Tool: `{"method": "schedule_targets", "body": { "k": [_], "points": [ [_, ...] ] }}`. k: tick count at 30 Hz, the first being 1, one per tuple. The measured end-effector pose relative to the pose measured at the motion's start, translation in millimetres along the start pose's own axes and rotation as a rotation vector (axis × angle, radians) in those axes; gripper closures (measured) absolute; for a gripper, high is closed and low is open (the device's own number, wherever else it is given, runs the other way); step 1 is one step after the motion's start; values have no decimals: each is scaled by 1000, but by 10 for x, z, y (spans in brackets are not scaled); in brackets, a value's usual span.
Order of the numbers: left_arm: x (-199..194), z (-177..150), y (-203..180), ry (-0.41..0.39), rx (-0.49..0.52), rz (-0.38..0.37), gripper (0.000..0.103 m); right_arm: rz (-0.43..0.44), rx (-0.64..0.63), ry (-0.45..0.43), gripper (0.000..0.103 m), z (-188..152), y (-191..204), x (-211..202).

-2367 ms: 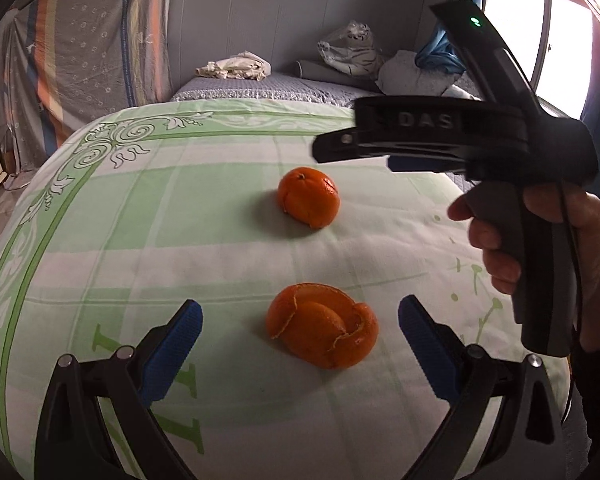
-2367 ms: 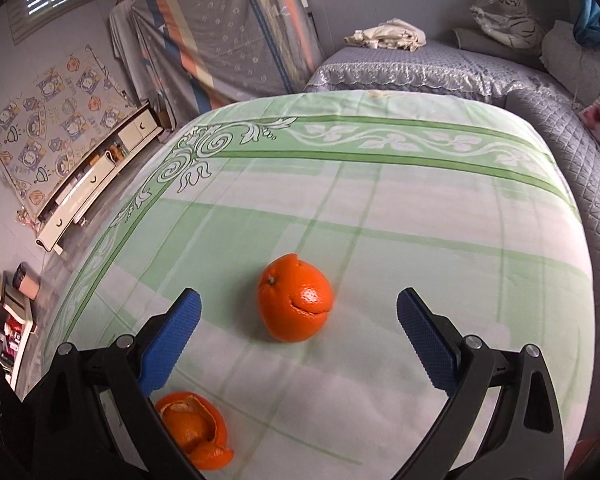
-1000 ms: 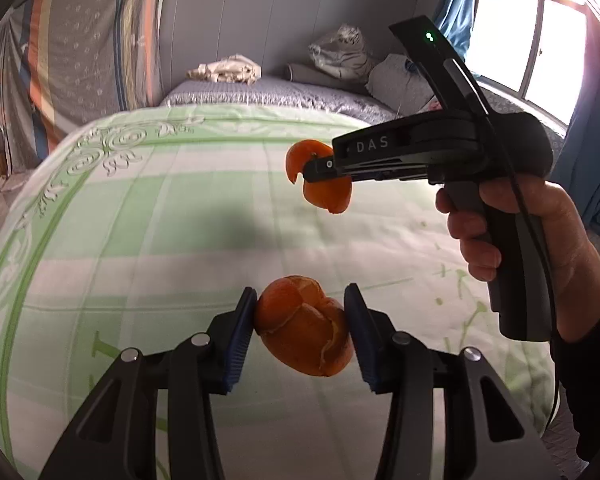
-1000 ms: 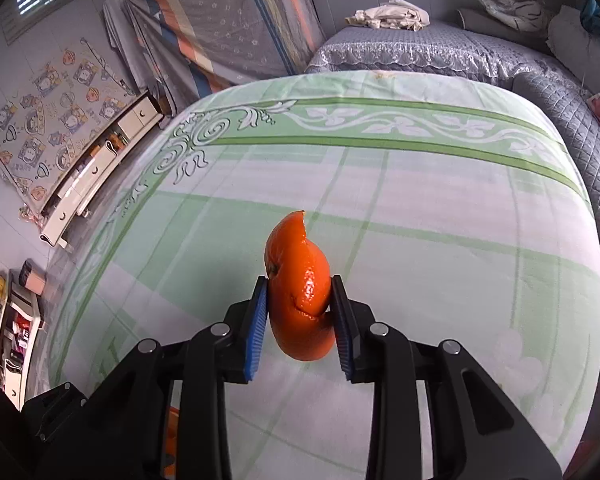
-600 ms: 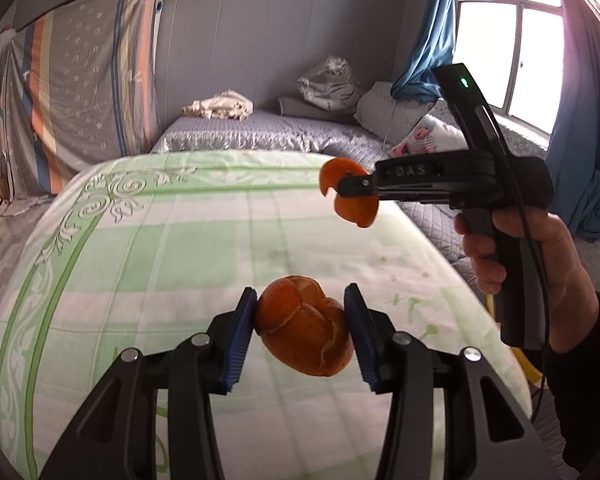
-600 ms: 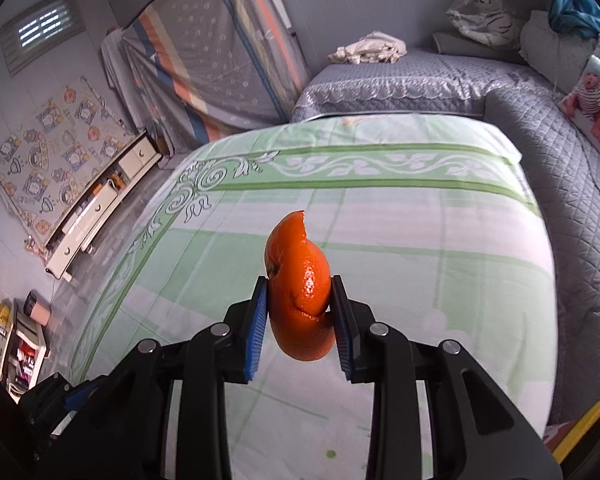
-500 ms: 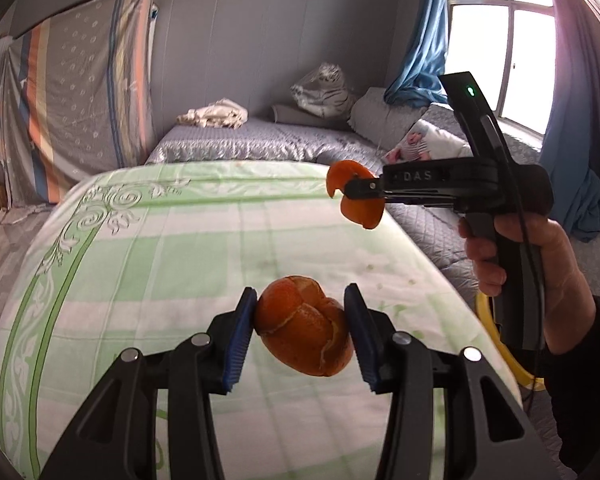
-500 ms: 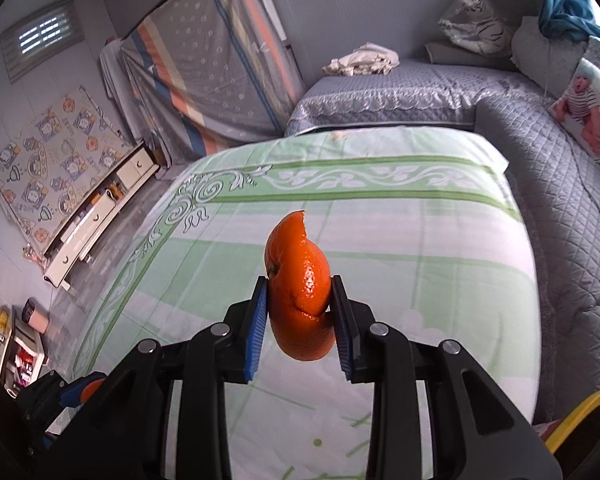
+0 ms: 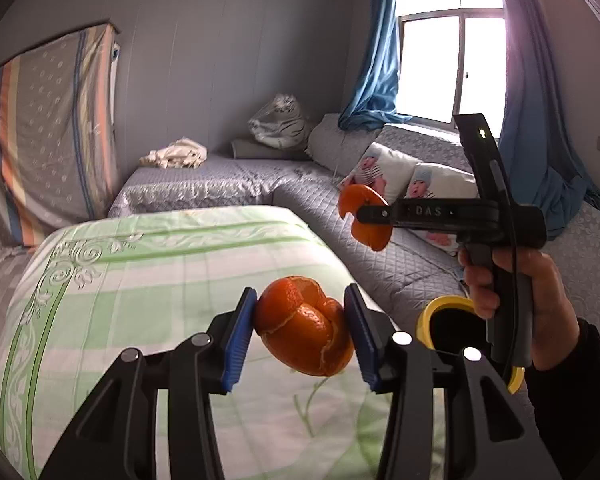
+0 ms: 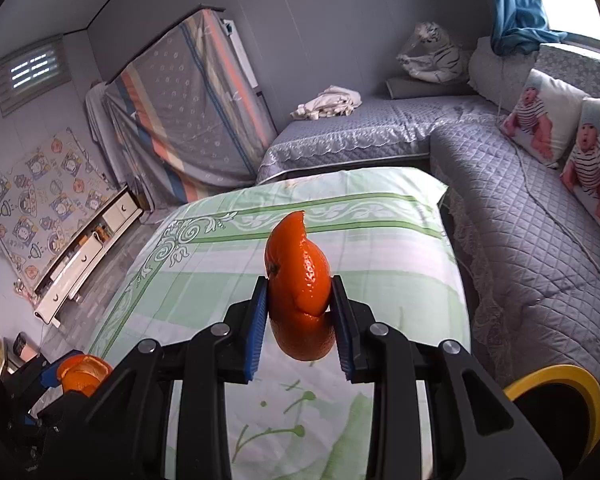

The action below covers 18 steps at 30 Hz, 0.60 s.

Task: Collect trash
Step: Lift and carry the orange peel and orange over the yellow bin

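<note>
— What is on the far left of the room?

— A striped, patterned sheet [image 10: 188, 112] draped over something leaning on the grey wall; below it a low white cabinet [image 10: 84, 256] on the floor.

— And in the middle?

— A bed with a green and white cover [image 9: 148, 280]. Behind it a grey quilted bed [image 9: 204, 184] carrying a crumpled cream cloth [image 9: 176, 154] and a wrapped tiger toy [image 9: 280, 122].

— The left claw?

— Left claw [image 9: 302, 334]: clenched on an orange peel [image 9: 304, 332], a hollow, split shell, held between the blue pads [image 9: 240, 338] in the air above the green cover. In the right wrist view it shows at the lower left edge, the peel [image 10: 83, 374] just visible.

— The right claw?

— Right claw [image 10: 300, 312]: grasping a second orange peel [image 10: 298, 292], squeezed narrow between its pads, one pointed tip sticking upward. From the left wrist view it sits to the right, held by a hand [image 9: 520, 292] in a dark sleeve, the peel [image 9: 364, 216] at its tip in front of the grey quilted sofa [image 9: 400, 256].

— Anything below it?

— A bin with a yellow rim [image 9: 444, 302], dark inside, on the floor by the bed's right edge, partly hidden behind the hand. Both peels are in the air, neither in the bin.

— Far right?

— Two cushions printed with babies [image 10: 552, 120] on the sofa, blue curtains [image 9: 380, 64], a bright window [image 9: 452, 64].
</note>
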<state>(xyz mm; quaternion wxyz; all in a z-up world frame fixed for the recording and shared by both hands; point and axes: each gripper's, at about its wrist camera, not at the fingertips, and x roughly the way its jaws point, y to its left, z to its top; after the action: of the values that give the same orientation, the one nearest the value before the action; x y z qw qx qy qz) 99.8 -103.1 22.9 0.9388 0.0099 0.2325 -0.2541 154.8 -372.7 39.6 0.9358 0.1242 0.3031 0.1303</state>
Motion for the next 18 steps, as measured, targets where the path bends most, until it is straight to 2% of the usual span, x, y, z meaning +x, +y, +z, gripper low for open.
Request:
{"method": "schedule_targets", "body": {
  "k": [9,18],
  "points": [
    [6,166,-445,-39,59,-73,60,-57,45,-92,74,-63,-387,-575],
    [108,294,-974,-54,149,-176,60,-185,120,-170,74,-266,-920,-1095]
  ]
}}
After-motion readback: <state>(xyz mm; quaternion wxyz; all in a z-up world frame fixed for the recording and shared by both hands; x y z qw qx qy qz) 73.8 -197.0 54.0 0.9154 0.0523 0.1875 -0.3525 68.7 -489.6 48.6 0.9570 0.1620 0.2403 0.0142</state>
